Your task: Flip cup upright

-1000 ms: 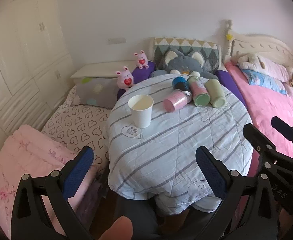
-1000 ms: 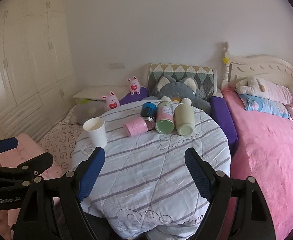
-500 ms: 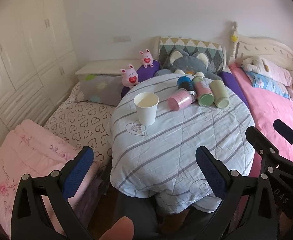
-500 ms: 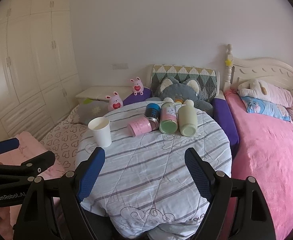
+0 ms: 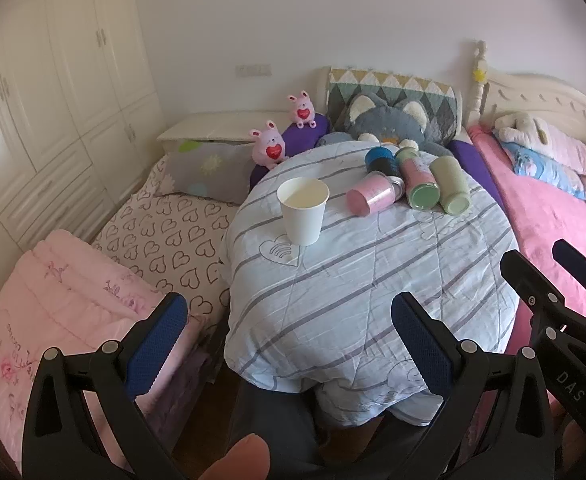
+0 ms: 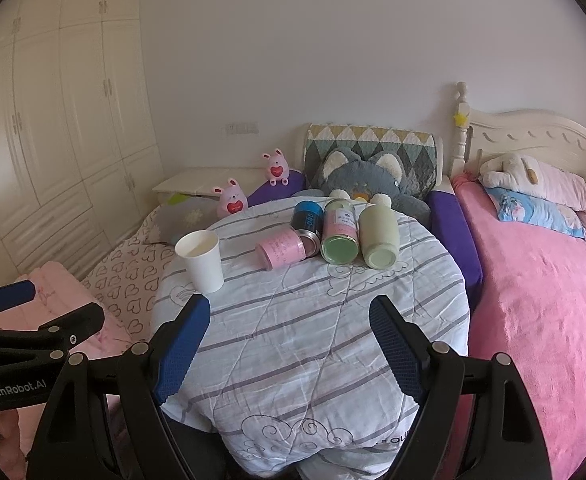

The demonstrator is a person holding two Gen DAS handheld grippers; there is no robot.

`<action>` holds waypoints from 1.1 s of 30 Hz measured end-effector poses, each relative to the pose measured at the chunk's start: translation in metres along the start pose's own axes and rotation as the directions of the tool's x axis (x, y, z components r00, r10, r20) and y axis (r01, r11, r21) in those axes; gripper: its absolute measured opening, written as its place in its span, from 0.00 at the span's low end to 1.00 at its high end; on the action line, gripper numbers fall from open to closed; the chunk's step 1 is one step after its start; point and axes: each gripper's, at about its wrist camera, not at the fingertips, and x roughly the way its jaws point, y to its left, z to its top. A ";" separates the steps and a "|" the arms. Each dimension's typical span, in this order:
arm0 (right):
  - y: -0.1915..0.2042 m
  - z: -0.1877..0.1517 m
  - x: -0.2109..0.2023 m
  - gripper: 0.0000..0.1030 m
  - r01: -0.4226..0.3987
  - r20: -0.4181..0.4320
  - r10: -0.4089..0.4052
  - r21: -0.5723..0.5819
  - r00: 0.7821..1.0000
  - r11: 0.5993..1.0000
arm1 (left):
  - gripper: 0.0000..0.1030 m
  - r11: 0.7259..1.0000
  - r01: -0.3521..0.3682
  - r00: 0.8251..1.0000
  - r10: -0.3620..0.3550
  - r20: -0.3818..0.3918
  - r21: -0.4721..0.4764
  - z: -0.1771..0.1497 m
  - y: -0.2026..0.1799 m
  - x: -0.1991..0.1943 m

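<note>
A white paper cup (image 5: 303, 210) stands upright, mouth up, on the left part of a round table covered with a striped quilt (image 5: 373, 280); it also shows in the right wrist view (image 6: 201, 254). My left gripper (image 5: 289, 324) is open and empty, held back above the table's near edge. My right gripper (image 6: 289, 338) is open and empty, also near the front edge. Neither touches the cup.
Several bottles and cans lie on their sides at the table's far side: a pink can (image 5: 371, 199), a blue can (image 5: 381, 159), a green-bottomed bottle (image 5: 419, 180), a pale green bottle (image 5: 451, 186). Beds with pink bedding (image 6: 541, 280) flank the table. Plush toys (image 6: 367, 178) sit behind.
Both grippers have drawn back and tilted up slightly, so the table sits lower in view. The cup stands upright throughout. Both jaws stay open.
</note>
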 end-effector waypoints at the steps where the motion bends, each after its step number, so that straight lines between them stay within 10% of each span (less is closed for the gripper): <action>1: 0.000 0.000 0.002 0.81 -0.001 -0.002 0.001 -0.001 1.000 1.000 | 1.00 1.000 0.000 1.000 0.000 0.000 0.000 0.000 0.000 0.000; 33: 0.000 0.005 0.028 0.81 -0.028 -0.039 0.028 -0.002 0.999 1.000 | 1.00 0.999 -0.032 0.999 0.031 -0.034 -0.026 0.003 0.002 0.020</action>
